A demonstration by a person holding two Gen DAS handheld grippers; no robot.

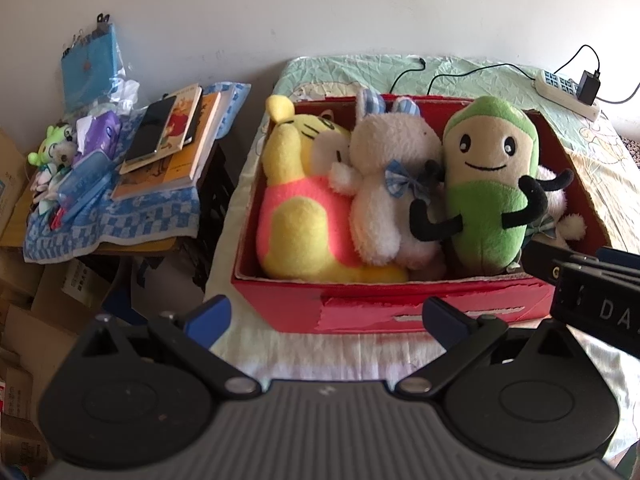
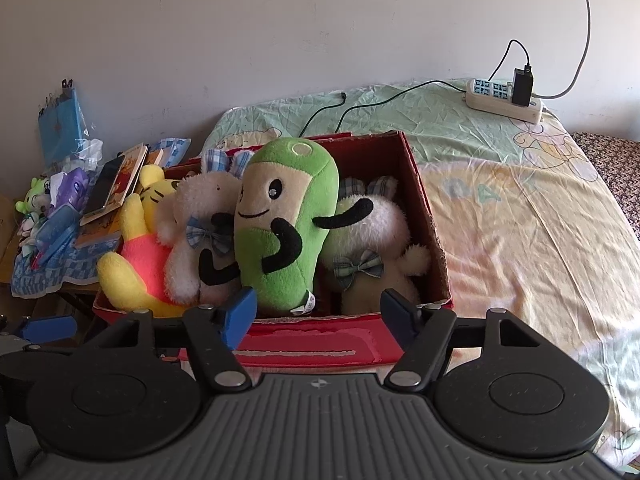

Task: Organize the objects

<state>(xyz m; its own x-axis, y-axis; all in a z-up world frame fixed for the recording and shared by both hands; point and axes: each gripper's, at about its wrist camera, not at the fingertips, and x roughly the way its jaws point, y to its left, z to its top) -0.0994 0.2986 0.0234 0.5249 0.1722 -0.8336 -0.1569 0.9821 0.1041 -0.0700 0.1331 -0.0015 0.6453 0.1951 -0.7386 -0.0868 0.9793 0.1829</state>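
Observation:
A red box [image 1: 400, 304] [image 2: 316, 344] stands on the bed, packed with plush toys. From left to right it holds a yellow tiger in a pink shirt [image 1: 300, 200] [image 2: 136, 256], a white bunny with a blue bow [image 1: 384, 184] [image 2: 188, 224], a green bean with black arms [image 1: 488, 184] [image 2: 280, 224], and a second white bunny [image 2: 372, 248] half hidden behind the bean. My left gripper [image 1: 326, 316] is open in front of the box with nothing between its fingers. My right gripper [image 2: 320, 312] is open at the box's near wall, also empty, and its body [image 1: 592, 284] shows at the right edge.
A low side stand left of the bed carries books [image 1: 172, 140], a phone [image 1: 152, 128], a blue checked cloth [image 1: 120, 216] and small toys [image 1: 56, 152]. Cardboard boxes [image 1: 24, 320] sit below it. A power strip [image 2: 504, 100] with cables lies at the bed's far right.

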